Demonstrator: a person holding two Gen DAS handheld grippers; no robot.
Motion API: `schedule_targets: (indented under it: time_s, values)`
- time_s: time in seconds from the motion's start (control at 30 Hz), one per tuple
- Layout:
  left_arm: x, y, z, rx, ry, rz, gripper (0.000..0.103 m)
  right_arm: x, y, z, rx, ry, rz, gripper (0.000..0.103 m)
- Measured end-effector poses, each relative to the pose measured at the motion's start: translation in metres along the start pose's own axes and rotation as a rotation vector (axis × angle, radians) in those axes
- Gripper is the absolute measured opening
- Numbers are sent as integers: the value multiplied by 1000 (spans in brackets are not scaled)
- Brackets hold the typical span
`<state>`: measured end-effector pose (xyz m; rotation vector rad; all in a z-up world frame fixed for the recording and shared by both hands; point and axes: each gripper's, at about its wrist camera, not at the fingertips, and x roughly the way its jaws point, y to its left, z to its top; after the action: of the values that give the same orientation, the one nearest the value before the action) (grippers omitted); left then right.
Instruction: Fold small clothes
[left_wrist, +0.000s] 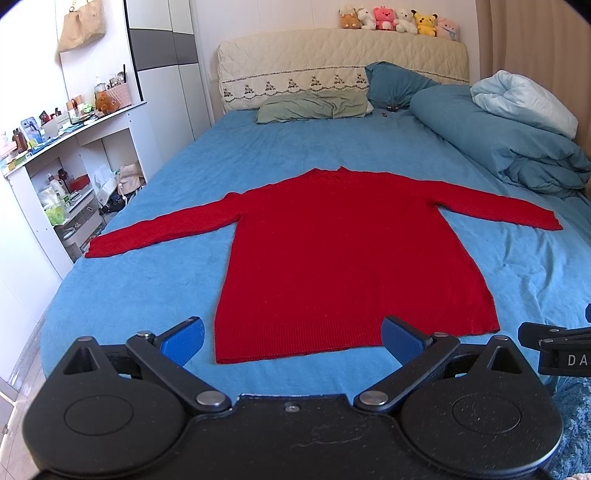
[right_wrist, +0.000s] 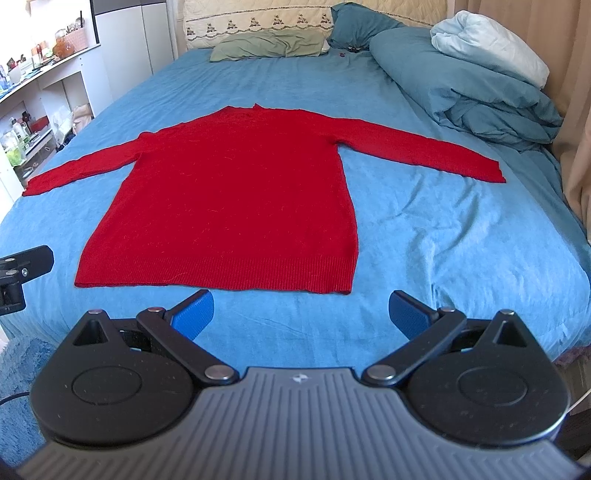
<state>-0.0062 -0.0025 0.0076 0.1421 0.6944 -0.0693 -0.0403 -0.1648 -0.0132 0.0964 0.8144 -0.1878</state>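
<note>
A red knit sweater (left_wrist: 332, 251) lies flat on the blue bed sheet (left_wrist: 147, 295), both sleeves spread out to the sides, hem toward me and neck toward the headboard. It also shows in the right wrist view (right_wrist: 236, 199). My left gripper (left_wrist: 293, 341) is open and empty, hovering just in front of the hem's left half. My right gripper (right_wrist: 301, 314) is open and empty, just in front of the hem's right corner. Neither touches the sweater.
A rolled blue duvet (left_wrist: 509, 140) with a pale blanket lies along the bed's right side. Pillows (left_wrist: 314, 105) rest at the headboard, plush toys (left_wrist: 399, 20) on top. Cluttered white shelves (left_wrist: 66, 177) stand left of the bed. A curtain (right_wrist: 576, 129) hangs at the right.
</note>
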Motion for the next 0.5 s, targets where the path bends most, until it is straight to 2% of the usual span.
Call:
schedule_targets:
  time_s: [0.2, 0.37, 0.5]
  values:
    - [4, -4, 24, 6, -38, -4, 103, -3, -17, 21, 20, -50, -31, 103]
    - [18, -16, 67, 27, -107, -29, 103, 7, -50, 59, 66, -101, -91, 103]
    - [46, -31, 113, 40, -144, -86, 103, 22, -83, 96, 92, -146, -152, 103]
